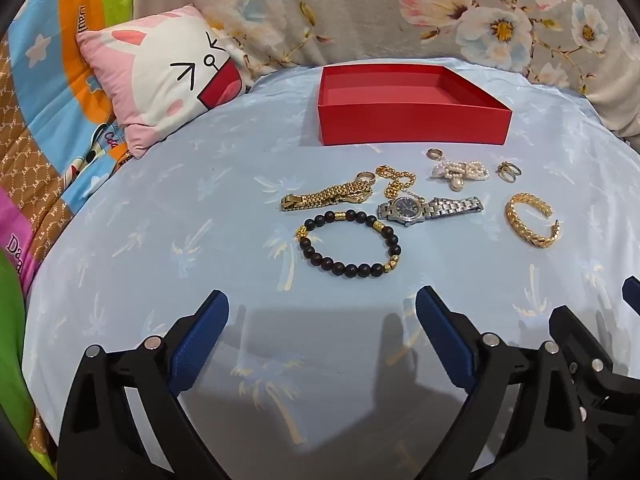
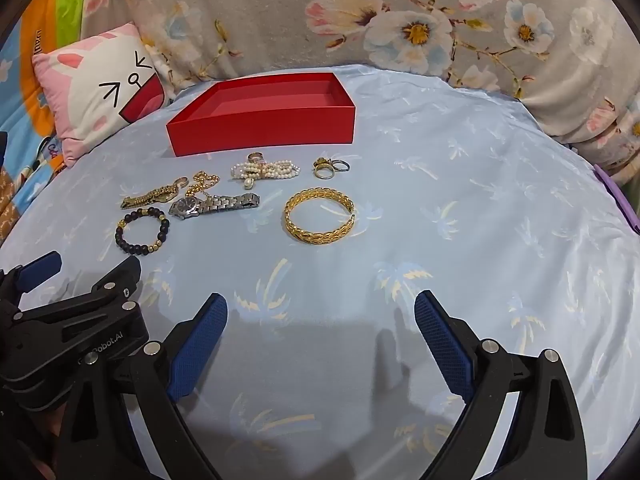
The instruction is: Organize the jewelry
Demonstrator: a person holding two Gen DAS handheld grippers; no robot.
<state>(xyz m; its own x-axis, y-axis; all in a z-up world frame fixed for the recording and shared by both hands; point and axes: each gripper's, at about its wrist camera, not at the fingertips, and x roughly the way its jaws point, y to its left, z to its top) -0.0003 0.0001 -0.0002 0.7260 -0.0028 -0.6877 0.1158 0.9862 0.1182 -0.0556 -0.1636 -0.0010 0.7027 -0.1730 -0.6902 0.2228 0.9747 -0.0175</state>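
An empty red box [image 1: 412, 120] [image 2: 264, 124] sits at the back of the light blue cloth. In front of it lie a black bead bracelet [image 1: 349, 244] [image 2: 142, 232], a gold watch [image 1: 326, 197] [image 2: 154, 194], a silver watch [image 1: 430, 208] [image 2: 214, 203], a gold chain [image 1: 396, 180], a pearl piece [image 1: 460, 172] [image 2: 264, 170], a gold cuff bangle [image 1: 534, 220] [image 2: 319, 216] and small rings [image 1: 509, 171] [image 2: 330, 168]. My left gripper [image 1: 322, 312] is open and empty, short of the bead bracelet. My right gripper [image 2: 320, 312] is open and empty, short of the bangle.
A pink rabbit cushion [image 1: 160, 80] [image 2: 100, 88] lies left of the box. Floral bedding [image 1: 400, 8] rises behind the cloth. A colourful blanket [image 1: 48, 100] lies at the left. The left gripper's body [image 2: 68, 320] shows in the right wrist view.
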